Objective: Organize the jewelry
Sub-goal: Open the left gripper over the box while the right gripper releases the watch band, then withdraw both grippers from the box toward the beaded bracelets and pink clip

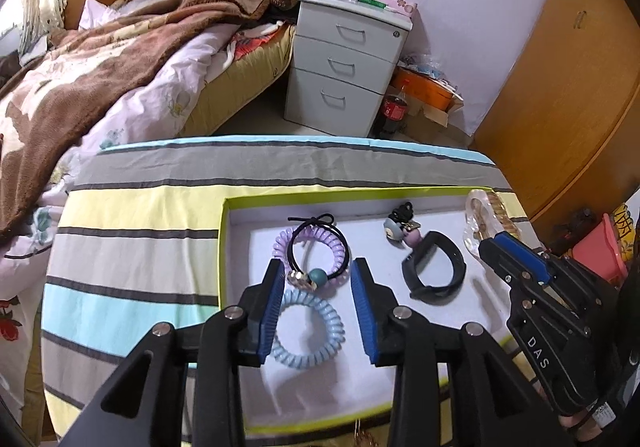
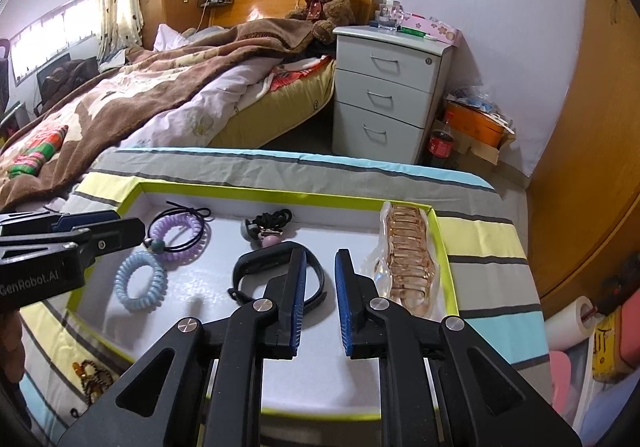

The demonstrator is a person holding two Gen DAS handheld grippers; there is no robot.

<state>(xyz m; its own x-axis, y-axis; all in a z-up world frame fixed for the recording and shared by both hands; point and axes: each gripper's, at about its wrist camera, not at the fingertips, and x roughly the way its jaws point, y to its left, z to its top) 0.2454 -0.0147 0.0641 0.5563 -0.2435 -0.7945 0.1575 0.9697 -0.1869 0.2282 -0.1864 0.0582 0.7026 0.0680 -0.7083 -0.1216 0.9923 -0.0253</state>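
Two grippers hang above a shallow white tray (image 2: 442, 243) with a lime rim, set on a striped cloth (image 1: 140, 207). The left gripper (image 1: 316, 279) has its jaws parted and empty, with a blue coil tie (image 1: 306, 331) lying flat beneath them. The right gripper (image 2: 320, 271) is slightly spread, pinching nothing, over the black wristband (image 2: 276, 267). A purple coil tie (image 1: 310, 247) with a black elastic, a small charm (image 1: 394, 231) and a bagged gold chain (image 2: 408, 259) lie well apart from one another inside the tray, apparently so each stays separate. Beads (image 2: 90, 377) rest outside on the cloth, likely unsorted.
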